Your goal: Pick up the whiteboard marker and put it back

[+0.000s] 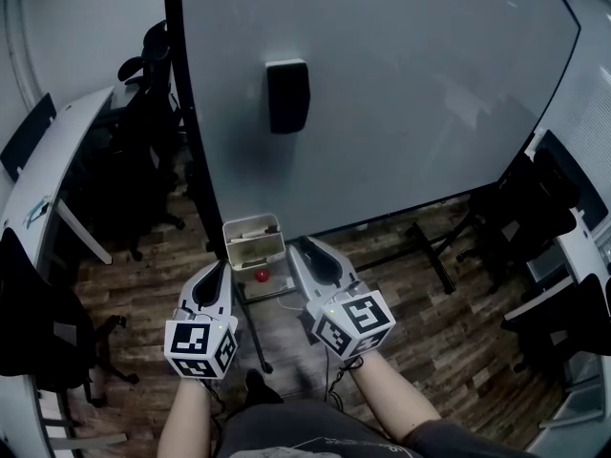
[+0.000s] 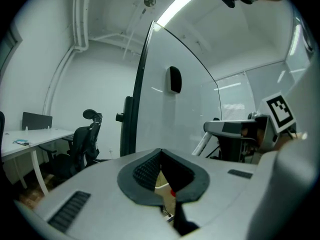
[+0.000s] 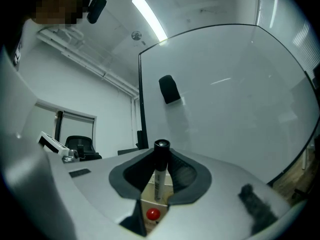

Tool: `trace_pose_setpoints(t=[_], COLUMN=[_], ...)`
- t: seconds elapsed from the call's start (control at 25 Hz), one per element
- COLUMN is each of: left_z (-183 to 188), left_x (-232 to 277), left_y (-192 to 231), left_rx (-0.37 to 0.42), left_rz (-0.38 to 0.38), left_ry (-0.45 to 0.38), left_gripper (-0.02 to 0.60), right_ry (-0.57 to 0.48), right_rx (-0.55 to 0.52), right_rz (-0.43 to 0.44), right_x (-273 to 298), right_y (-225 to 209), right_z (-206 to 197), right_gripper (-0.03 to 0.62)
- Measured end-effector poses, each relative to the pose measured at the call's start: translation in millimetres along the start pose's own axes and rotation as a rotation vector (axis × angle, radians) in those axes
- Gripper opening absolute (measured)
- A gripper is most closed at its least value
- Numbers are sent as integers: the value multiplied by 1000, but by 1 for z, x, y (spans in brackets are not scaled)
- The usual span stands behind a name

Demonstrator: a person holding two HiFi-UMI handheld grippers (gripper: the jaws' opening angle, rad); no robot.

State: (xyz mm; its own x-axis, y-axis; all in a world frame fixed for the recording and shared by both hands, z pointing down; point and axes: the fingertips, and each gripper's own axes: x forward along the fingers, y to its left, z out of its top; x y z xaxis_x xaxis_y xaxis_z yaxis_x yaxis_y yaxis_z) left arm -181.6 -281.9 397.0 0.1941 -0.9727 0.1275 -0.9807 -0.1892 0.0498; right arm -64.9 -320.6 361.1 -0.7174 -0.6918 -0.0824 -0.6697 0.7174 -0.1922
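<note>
My right gripper (image 3: 161, 160) is shut on a whiteboard marker (image 3: 158, 179), which stands upright between the pads with its black cap on top. In the head view the right gripper (image 1: 311, 253) points at a small tray (image 1: 254, 243) fixed below the whiteboard (image 1: 410, 93); the marker is hidden there. Just behind the marker sit the tray (image 3: 148, 198) and a red round thing (image 3: 152, 214). To the tray's left, my left gripper (image 1: 217, 275) is shut, with nothing between its pads (image 2: 144, 172). A black eraser (image 1: 287, 95) sticks to the board.
The whiteboard's stand has legs (image 1: 431, 258) on the wood floor. Black office chairs (image 1: 143, 113) and a white desk (image 1: 59, 156) are at the left. More chairs (image 1: 535, 213) and a desk edge (image 1: 584, 246) are at the right.
</note>
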Motion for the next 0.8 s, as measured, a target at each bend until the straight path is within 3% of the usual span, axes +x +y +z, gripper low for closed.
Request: trace_pose_setpoints(t=[0.4,0.8], left_z=[-12,-17], left_x=[28,33], left_y=[26,28], left_rx=[5,-10], left_rz=[-25,-38], left_ry=[49,63], left_gripper=[14,14], right_ry=[111,160], right_rx=[30,62], right_rz=[-27,-46], right_x=[47,47], right_y=[-16,-22], right_z=[-52,-79], right_gripper=[86,86])
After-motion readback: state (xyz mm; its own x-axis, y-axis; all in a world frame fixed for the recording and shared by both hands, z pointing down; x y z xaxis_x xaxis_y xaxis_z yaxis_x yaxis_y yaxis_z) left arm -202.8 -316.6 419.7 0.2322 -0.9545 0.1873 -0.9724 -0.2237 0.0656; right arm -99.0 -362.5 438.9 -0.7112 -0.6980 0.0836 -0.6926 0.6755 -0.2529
